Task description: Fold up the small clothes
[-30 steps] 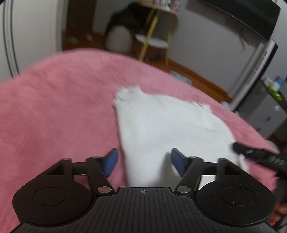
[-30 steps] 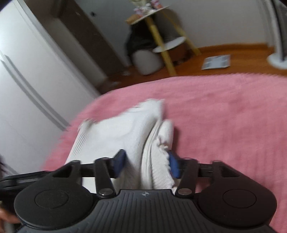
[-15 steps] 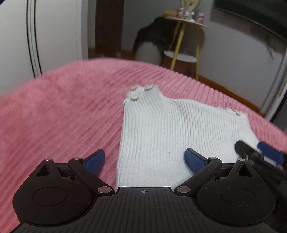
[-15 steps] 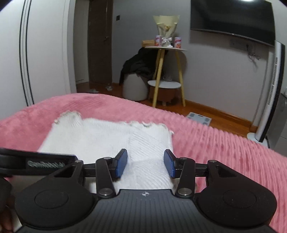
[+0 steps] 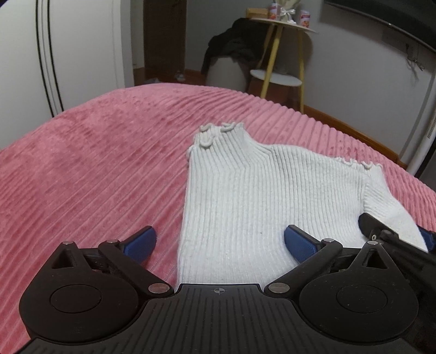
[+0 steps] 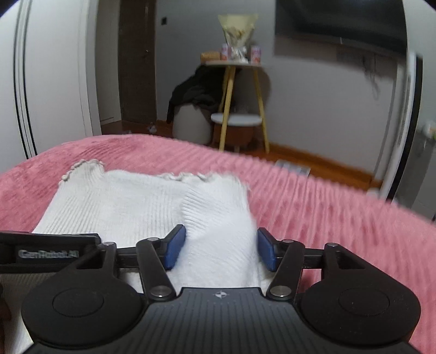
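Observation:
A small white ribbed sweater [image 5: 259, 196] lies flat on the pink bedspread [image 5: 95, 163], collar away from me. My left gripper [image 5: 219, 235] hovers low over the sweater's near left edge. Its jaws are opening wide; one pad is over the bedspread, the other over the knit, and neither presses. In the right wrist view the sweater [image 6: 122, 204] has one sleeve [image 6: 218, 212] folded onto the body. My right gripper [image 6: 220, 232] straddles that sleeve with its jaws opening, the cloth lying loose between them. The right gripper [image 5: 396, 231] also shows at the sweater's right edge.
The bedspread [image 6: 327, 204] ends at the bed's far edge, with wooden floor beyond. A yellow-legged side table [image 6: 239, 109], a white pouf with dark clothes [image 6: 190, 119], a white wardrobe [image 5: 54, 54] and a wall screen [image 6: 340, 24] stand behind.
The left gripper came down closer to the sweater and its jaws spread much wider. The right gripper rolled level, the bunched sleeve now lies flat on the body, and its jaws have widened.

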